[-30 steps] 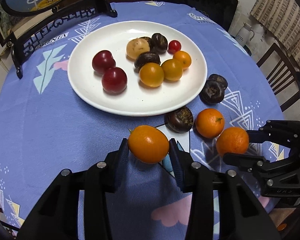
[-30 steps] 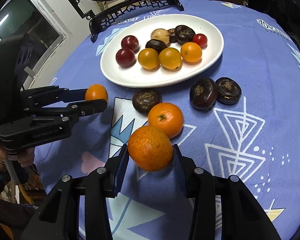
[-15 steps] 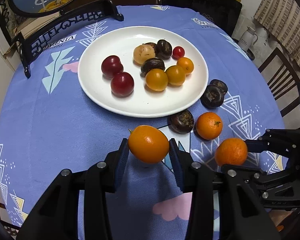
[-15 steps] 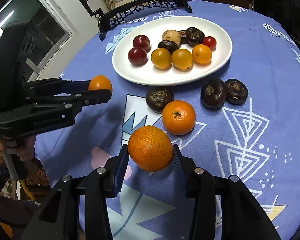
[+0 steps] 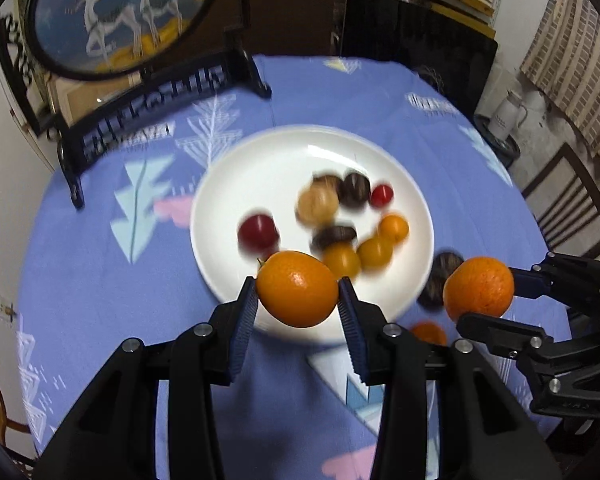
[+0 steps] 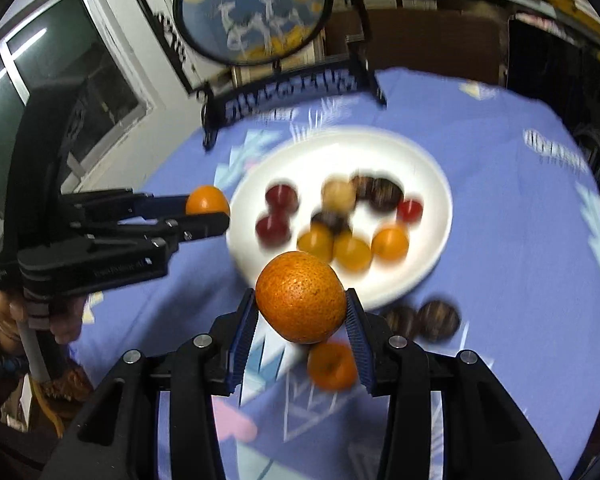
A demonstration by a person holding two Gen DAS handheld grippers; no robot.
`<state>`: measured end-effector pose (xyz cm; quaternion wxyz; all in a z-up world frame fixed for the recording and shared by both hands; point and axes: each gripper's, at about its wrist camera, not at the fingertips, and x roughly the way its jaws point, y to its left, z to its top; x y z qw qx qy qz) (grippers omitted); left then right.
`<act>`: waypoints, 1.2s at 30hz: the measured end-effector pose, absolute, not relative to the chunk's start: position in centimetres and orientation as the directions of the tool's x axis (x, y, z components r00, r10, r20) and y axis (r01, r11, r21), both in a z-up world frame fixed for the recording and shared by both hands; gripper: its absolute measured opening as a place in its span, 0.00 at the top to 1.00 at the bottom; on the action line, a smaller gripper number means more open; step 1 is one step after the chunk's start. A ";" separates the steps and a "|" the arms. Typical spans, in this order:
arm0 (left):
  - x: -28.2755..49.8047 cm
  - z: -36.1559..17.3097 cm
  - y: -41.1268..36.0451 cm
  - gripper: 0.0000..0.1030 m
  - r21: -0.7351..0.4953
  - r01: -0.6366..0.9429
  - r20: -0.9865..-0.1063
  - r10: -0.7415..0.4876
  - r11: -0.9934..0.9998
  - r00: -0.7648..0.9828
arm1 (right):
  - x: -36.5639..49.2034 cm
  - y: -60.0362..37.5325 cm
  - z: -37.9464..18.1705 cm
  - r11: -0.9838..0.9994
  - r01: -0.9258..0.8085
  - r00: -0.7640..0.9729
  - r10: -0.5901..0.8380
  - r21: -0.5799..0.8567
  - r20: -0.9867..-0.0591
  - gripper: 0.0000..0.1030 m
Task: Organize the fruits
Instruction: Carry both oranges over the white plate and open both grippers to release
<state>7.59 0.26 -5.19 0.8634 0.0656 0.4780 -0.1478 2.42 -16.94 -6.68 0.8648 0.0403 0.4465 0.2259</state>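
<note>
My left gripper [image 5: 298, 300] is shut on a smooth orange [image 5: 297, 289] and holds it above the near rim of the white plate [image 5: 268, 160]. My right gripper [image 6: 301, 304] is shut on a rough-skinned orange [image 6: 301, 297], also raised near the plate [image 6: 432, 184]. The right gripper with its orange [image 5: 479, 287] shows at the right of the left wrist view. The left gripper with its orange [image 6: 207, 200] shows at the left of the right wrist view. The plate holds several red, yellow-orange and dark fruits, blurred.
One orange [image 6: 333, 365] and two dark fruits [image 6: 438, 319] lie on the blue patterned tablecloth [image 5: 100, 272] beside the plate. A round framed picture on a black stand [image 5: 112, 16] stands at the table's back. A chair [image 5: 572, 200] is at the right.
Both grippers have risen with their oranges and moved toward the plate. The view now tilts up, and the background is motion-blurred.
</note>
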 end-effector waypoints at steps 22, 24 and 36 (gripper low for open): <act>17.1 -8.1 -0.8 0.61 0.024 0.188 -0.880 -0.069 0.982 0.471 | 12.2 -16.6 -7.3 0.921 -0.281 0.548 0.386 0.272 -0.742 0.57; 17.7 -8.7 -0.9 0.61 0.029 0.184 -0.886 -0.060 0.983 0.459 | 12.7 -16.5 -7.7 0.922 -0.279 0.543 0.383 0.269 -0.747 0.57; 19.9 -10.8 -1.1 0.47 0.086 0.158 -0.893 0.006 0.984 0.450 | 15.8 -15.3 -10.2 0.934 -0.261 0.490 0.347 0.246 -0.800 0.55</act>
